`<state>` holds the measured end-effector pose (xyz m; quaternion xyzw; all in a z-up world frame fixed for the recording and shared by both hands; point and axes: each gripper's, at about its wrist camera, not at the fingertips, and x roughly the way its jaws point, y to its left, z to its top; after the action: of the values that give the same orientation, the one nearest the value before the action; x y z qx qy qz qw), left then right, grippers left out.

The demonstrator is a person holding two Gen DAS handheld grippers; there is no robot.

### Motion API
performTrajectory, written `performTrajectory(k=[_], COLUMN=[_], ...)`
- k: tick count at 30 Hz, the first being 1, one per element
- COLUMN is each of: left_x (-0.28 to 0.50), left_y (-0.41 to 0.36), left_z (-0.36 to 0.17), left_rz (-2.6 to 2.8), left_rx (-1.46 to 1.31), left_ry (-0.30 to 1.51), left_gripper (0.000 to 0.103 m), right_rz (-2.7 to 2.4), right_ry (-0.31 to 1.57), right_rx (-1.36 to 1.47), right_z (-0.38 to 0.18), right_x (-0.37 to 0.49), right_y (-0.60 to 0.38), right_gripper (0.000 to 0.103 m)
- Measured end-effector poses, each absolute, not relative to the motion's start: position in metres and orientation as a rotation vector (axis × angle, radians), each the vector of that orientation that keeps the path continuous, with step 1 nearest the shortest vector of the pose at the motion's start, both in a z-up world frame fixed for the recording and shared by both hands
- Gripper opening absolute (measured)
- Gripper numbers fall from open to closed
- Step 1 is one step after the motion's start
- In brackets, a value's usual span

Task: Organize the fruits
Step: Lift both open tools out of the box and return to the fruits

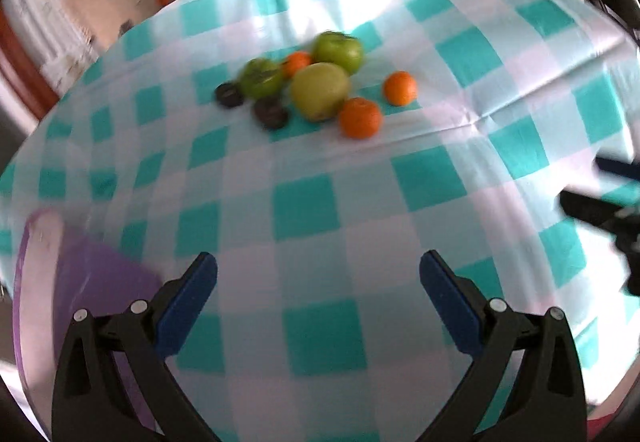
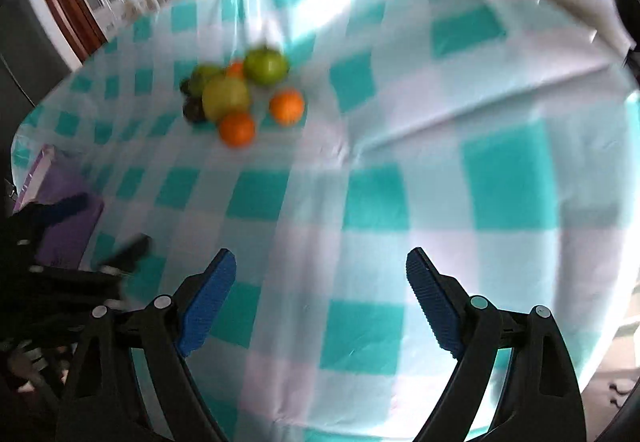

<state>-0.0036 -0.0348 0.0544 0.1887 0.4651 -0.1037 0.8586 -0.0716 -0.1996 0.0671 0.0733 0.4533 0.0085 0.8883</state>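
Note:
A cluster of fruit lies on the checked tablecloth: a yellow-green apple, two darker green fruits, three oranges and two dark round fruits. My left gripper hangs open well short of the pile, nothing between its blue pads. The right wrist view shows the same pile, with the apple and oranges far ahead to the left. My right gripper is open and empty too.
A purple tray sits at the table's near left edge, also seen as the purple tray beside the left gripper. The right gripper shows at the left wrist view's right edge. Cloth creases run right of the fruit.

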Motion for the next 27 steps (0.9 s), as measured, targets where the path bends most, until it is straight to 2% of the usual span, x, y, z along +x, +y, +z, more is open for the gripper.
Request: performTrajectory(k=[3, 8, 16, 18, 19, 22, 27], left_x=[0.003, 0.011, 0.029, 0.035, 0.037, 0.041, 0.057], left_y=[-0.052, -0.049, -0.036, -0.032, -0.030, -0.022, -0.008], left_z=[0.041, 0.026, 0.008, 0.006, 0.005, 0.002, -0.003], left_rz=[-0.267, -0.310, -0.350, -0.357, -0.363, -0.389, -0.440], left_rx=[0.445, 0.467, 0.467, 0.449, 0.437, 0.372, 0.238], left_ry=[0.969, 0.989, 0.931, 0.908, 0.898, 0.869, 0.950], left_gripper=[0.102, 0.102, 0.102, 0.102, 0.102, 0.102, 0.102], right_rz=[0.051, 0.028, -0.091, -0.123, -0.132, -0.132, -0.112], right_ry=[0.883, 0.956, 1.074, 1.099, 1.101, 1.093, 1.034], right_rx=[0.187, 0.197, 0.279, 0.290, 0.295, 0.335, 0.442], right_z=[0.062, 0.044, 0.010, 0.004, 0.002, 0.000, 0.007], right_x=[-0.071, -0.064, -0.023, -0.010, -0.006, 0.006, 0.016], right_y=[-0.200, -0.195, -0.189, -0.187, -0.186, -0.184, -0.186], right_gripper=[0.088, 0.088, 0.072, 0.060, 0.057, 0.056, 0.055])
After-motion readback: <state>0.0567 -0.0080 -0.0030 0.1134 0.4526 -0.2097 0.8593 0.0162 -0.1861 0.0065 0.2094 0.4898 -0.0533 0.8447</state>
